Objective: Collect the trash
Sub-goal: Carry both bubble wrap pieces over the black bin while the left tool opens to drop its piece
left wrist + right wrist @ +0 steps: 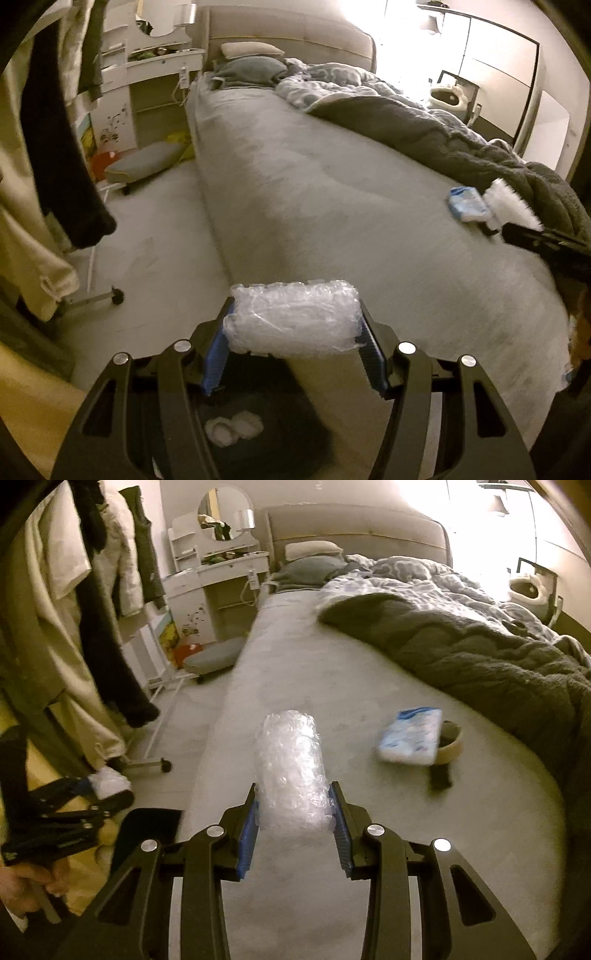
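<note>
My left gripper (293, 325) is shut on a roll of clear bubble wrap (295, 317), held crosswise above a dark trash bin (266, 435) that holds white crumpled pieces (232, 430). My right gripper (293, 808) is shut on a second roll of bubble wrap (291, 768), held lengthwise over the grey bed (332, 686). A blue-and-white wrapper (410, 736) lies on the bed to the right, touching a tape roll (448, 742). The left wrist view shows the wrapper (467, 203) and the right gripper's bubble wrap (509, 203). The left gripper also shows in the right wrist view (92, 794).
A rumpled dark blanket (480, 653) covers the bed's right side, with pillows (310, 559) at the head. Clothes hang on a wheeled rack (92, 590) at the left. A white vanity (221, 565) and a low grey stool (214, 659) stand beyond on the floor.
</note>
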`<state>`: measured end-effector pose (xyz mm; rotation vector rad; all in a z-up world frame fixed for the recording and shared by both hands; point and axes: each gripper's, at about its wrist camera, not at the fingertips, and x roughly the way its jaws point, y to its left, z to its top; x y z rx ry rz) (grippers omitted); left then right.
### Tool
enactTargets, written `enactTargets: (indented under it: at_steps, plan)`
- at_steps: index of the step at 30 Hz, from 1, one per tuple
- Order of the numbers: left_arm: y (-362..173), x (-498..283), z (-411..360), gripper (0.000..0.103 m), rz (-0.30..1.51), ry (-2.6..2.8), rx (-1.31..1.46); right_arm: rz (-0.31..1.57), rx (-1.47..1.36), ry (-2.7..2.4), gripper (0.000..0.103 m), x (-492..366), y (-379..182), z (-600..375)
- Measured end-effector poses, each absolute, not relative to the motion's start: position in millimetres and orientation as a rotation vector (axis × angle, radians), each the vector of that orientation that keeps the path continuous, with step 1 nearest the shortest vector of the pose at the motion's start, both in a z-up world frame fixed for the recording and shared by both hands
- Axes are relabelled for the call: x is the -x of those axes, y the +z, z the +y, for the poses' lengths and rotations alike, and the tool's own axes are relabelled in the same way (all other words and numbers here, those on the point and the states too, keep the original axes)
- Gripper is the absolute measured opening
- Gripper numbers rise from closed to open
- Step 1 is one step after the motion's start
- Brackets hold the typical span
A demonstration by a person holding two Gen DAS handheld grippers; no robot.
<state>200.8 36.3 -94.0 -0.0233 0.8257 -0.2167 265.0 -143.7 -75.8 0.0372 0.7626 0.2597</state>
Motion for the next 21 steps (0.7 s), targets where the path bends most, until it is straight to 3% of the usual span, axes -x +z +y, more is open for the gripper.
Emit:
enactTargets:
  at_steps: [21]
  plan:
    - [-200.8, -145.6, 109.6, 0.064, 1.155, -0.058, 0.096, 0.838, -0.004, 0.479, 0.037, -211.7, -94.0, -26.2]
